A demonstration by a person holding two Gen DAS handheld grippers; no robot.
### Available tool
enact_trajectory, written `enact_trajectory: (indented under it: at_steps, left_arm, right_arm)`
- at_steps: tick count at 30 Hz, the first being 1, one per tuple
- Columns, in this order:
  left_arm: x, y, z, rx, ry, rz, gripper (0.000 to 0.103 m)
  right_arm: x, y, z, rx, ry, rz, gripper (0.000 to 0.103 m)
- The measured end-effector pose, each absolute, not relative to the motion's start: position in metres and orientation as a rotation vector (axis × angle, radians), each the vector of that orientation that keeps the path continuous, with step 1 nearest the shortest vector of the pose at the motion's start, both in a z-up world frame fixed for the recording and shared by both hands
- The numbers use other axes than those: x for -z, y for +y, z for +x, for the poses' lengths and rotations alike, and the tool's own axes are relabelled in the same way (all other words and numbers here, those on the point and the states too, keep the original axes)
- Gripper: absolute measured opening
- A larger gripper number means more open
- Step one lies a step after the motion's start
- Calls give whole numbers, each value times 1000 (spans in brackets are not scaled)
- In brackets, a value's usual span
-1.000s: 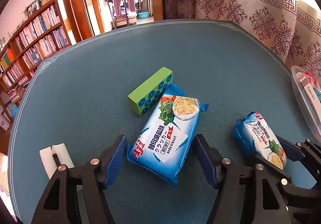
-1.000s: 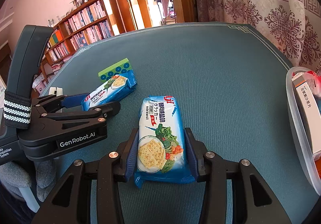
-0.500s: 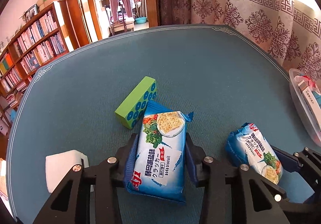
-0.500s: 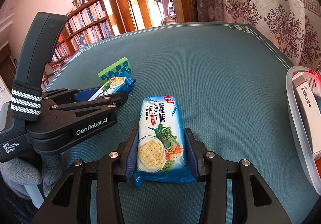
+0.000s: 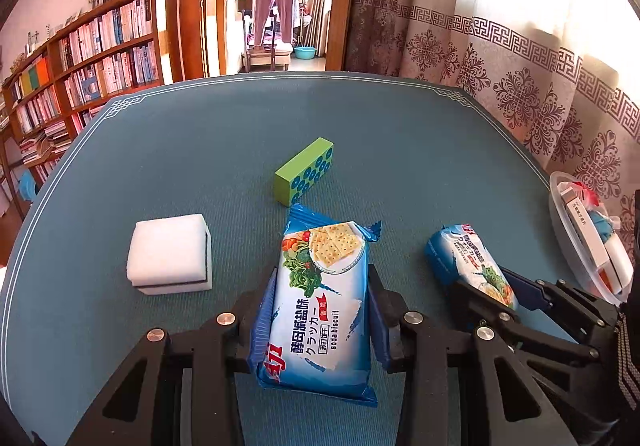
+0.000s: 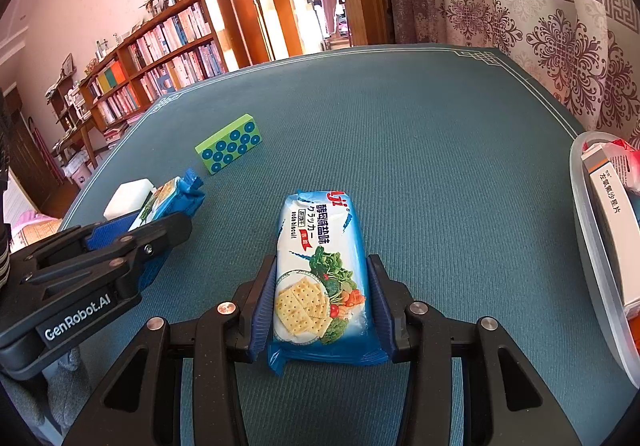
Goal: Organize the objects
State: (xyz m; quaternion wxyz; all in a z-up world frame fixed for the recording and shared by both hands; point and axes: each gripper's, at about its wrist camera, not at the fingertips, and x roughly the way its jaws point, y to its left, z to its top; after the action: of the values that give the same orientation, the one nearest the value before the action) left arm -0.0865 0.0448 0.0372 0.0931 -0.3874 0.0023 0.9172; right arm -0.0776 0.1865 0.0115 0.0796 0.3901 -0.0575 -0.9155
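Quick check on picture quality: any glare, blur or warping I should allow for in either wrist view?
Left wrist view: sharp, no motion blur; fisheye bends the table edge; the curtain is blown out by backlight. Right wrist view: equally sharp; print on the soda biscuit pack is readable; the plastic bin is cut off at the right rim; corners are dark.

Two blue cracker packets (image 5: pixel 320 298) (image 5: pixel 472 266), one green dotted block (image 5: pixel 305 176), one white sponge (image 5: pixel 170 254), one clear plastic bin (image 5: pixel 568 242), two grippers (image 5: pixel 322 306) (image 6: pixel 320 298).
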Motion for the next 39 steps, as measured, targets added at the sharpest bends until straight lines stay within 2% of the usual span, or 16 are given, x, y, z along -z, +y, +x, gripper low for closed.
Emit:
enact_trajectory:
  at_steps: [19, 29, 39]
  left_arm:
    - [-34, 59, -71, -2714, 79, -1121, 43]
    - [-34, 74, -61, -2688, 120, -1109, 43]
    - [-34, 93, -50, -2650, 163, -1102, 43]
  right_arm:
    - [-19, 210, -40, 2797, -320, 1079, 42]
    - [-50, 238, -5, 2872, -393, 963, 42]
    - [-87, 315, 27, 3102, -470, 853, 42]
